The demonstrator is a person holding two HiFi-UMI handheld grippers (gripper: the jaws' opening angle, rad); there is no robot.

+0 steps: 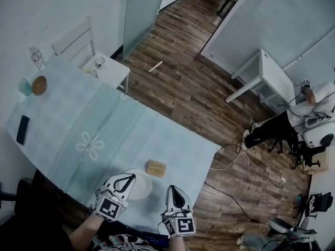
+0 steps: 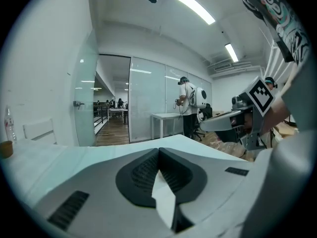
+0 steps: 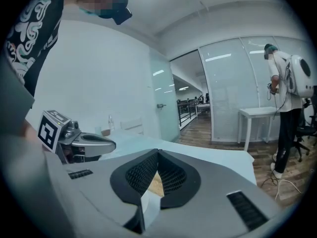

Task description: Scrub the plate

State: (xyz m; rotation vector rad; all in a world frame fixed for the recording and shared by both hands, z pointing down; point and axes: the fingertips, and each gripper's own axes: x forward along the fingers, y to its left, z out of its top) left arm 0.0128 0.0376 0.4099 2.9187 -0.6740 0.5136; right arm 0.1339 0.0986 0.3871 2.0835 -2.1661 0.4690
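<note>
Plate (image 1: pixel 144 187) half hidden under left gripper (image 1: pixel 131 177), right gripper (image 1: pixel 173 189) alongside, both jaws together and empty.

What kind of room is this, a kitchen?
Probably not a kitchen; it looks like an office or lab. There are glass walls, cables trailing over the wooden floor, and a person wearing gear beside a white table.
</note>
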